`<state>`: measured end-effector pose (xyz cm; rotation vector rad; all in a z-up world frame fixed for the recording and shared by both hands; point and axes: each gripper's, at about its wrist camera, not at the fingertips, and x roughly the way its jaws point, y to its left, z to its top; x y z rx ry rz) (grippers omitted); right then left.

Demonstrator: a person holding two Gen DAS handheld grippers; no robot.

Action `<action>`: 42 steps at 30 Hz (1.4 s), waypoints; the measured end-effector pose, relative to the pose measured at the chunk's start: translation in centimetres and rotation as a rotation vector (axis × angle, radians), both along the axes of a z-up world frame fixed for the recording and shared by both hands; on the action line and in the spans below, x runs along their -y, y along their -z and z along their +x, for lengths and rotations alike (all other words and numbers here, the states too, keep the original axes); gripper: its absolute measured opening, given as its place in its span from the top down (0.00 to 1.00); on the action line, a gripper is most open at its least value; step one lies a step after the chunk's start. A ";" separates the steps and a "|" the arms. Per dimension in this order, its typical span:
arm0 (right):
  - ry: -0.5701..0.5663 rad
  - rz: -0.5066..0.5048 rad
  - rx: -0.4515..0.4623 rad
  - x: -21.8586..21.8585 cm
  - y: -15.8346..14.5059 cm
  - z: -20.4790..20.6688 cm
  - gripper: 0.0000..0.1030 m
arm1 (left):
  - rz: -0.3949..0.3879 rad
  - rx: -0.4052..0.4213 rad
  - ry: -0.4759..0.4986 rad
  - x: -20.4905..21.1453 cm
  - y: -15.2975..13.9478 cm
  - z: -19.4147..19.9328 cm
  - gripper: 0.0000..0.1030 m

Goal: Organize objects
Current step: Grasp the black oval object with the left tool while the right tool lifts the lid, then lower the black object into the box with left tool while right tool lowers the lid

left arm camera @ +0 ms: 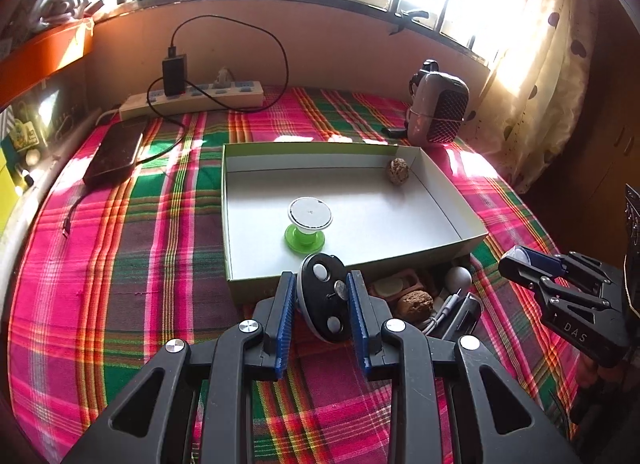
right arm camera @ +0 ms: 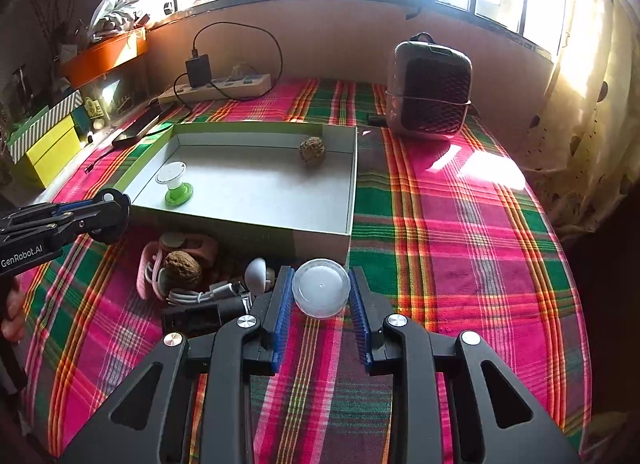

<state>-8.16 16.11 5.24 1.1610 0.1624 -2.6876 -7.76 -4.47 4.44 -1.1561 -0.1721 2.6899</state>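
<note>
**Hand-held grippers: construction and markings**

Left gripper (left arm camera: 322, 306): black moulded linkage arms with triangular cut-outs, joined by four round silver screws (left arm camera: 249, 326); two fingers faced with ribbed blue pads (left arm camera: 285, 318). Right gripper (right arm camera: 321, 306): the same build, black arms, silver pivots, blue pads. Seen side-on, the left body carries white "GenRobot.AI" lettering (right arm camera: 21, 256); the right shows "DAS" (left arm camera: 575, 332). A strip of skin (right arm camera: 14, 318), probably the person's fingers, appears at the frame edge.
</note>
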 end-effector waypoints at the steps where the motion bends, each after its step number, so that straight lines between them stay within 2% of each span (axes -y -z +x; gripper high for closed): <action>1: -0.005 0.000 -0.005 0.2 -0.3 -0.2 0.72 | 0.001 -0.007 0.000 0.1 -0.3 -0.1 0.77; 10: -0.060 -0.018 -0.040 2.5 -2.3 -2.3 0.72 | 0.000 -0.033 -0.009 0.7 -1.8 -2.3 0.77; 23: -0.104 -0.027 -0.011 5.1 -2.2 -8.2 0.72 | -0.010 -0.019 -0.019 1.4 -1.9 -7.1 0.77; 32: -0.133 -0.010 0.040 6.9 -0.7 -12.9 0.72 | -0.026 0.033 -0.024 1.3 -0.2 -11.0 0.77; 42: -0.153 0.003 0.091 8.4 1.4 -15.6 0.72 | -0.052 0.077 -0.018 1.0 1.4 -13.7 0.77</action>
